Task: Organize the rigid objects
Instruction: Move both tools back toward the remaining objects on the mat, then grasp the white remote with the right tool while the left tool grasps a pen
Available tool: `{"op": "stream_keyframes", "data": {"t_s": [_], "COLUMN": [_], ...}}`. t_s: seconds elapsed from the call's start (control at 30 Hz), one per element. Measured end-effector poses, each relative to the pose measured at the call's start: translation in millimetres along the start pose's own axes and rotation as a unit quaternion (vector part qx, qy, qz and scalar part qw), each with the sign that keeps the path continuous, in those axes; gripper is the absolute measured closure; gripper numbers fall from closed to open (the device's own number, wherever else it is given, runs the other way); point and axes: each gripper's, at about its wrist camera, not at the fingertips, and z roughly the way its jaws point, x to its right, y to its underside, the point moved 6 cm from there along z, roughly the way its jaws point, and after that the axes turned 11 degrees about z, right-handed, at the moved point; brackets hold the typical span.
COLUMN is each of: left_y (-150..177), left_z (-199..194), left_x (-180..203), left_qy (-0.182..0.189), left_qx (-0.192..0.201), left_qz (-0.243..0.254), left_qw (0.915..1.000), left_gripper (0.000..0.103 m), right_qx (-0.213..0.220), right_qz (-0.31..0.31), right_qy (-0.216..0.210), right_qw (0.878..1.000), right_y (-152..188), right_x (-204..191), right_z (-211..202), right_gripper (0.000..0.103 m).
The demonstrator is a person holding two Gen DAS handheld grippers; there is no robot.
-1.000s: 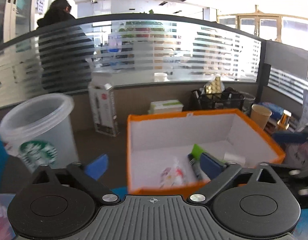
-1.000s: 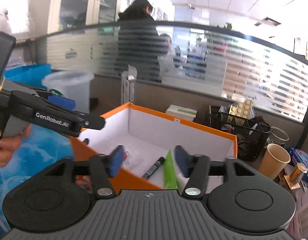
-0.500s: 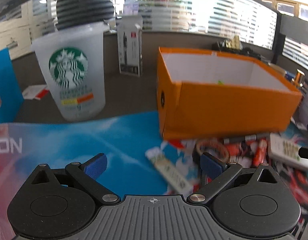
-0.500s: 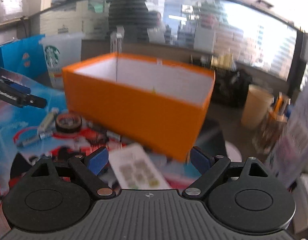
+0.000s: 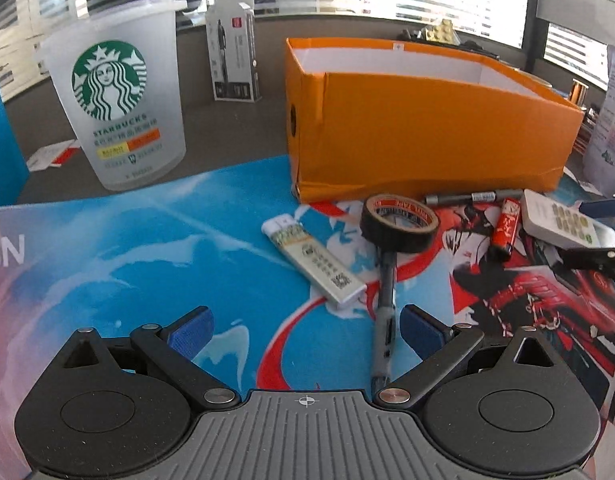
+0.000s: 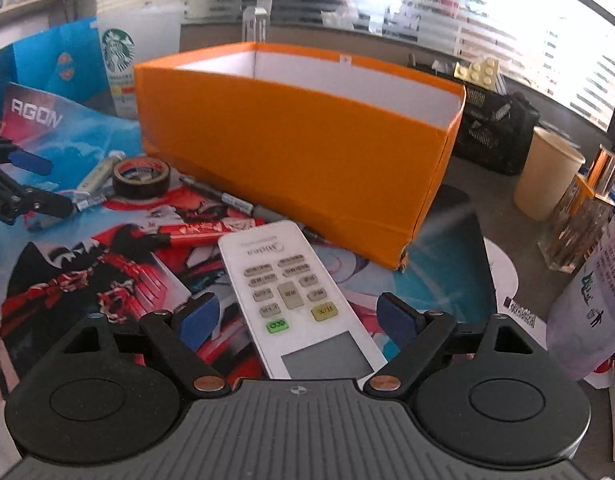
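Right claw point(image 6: 295, 314): spread wide, pads clear of the remote control point(image 6: 291, 284), whose lower half lies between them; nothing is gripped.
Left claw point(image 5: 305, 330): spread, empty, hanging over the lower end of the grey pen point(image 5: 384, 312).
Where the things are: all on the printed mat point(image 5: 147, 248) on the worktop, in front of the orange box point(image 5: 419, 128), which stands open-topped just behind them.
Remote control, handling: judged light, stiff plastic, smooth and a little slippery; best taken across its long edges near the middle, off the buttons and screen.
Tape roll point(image 5: 399, 224): rigid ring, resting on the grey pen's upper end; take it across the rim, likely before the pen.
White lighter point(image 5: 313, 258): small, hard, light; pinch across the narrow sides.
Red lighter point(image 5: 506, 226): same handling, judged.
Pens: thin, prone to roll; pinch mid-barrel.
Count: one remote, one tape roll, two lighters, two pens (the second point(image 5: 473, 197) against the box), one box.
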Motion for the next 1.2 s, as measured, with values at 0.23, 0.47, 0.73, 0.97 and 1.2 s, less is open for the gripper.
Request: {"op": "stream_keyframes", "data": {"t_s": [0.23, 0.47, 0.73, 0.97, 1.2], "left_y": [4, 0, -1, 0, 1], "left_z": [1, -6, -12, -17, -28], "left_x": [5, 18, 29, 38, 37], "left_qy": [0.005, 0.025, 0.047, 0.07, 0.093], "left_qx": [0.01, 0.038, 0.048, 0.048, 0.051], "left_qz": [0.002, 0.023, 0.049, 0.039, 0.019], "left_qw": [0.9999, 0.9987, 0.9966, 0.9957, 0.9942], "left_gripper": [0.004, 0.04, 0.091, 0.095, 0.095], "right_qx": [0.003, 0.017, 0.02, 0.025, 0.022], "right_qz": [0.042, 0.014, 0.013, 0.015, 0.026], "right_qy": [0.004, 0.012, 0.016, 0.011, -0.009], "right_qw": [0.999, 1.0, 1.0, 1.0, 0.999], "right_y": [1, 0, 3, 9, 12], "right_x": [9, -10, -23, -40, -49], "right_z": [2, -3, -5, -9, -16], "right_gripper": [0.016, 0.047, 0.051, 0.052, 0.052]}}
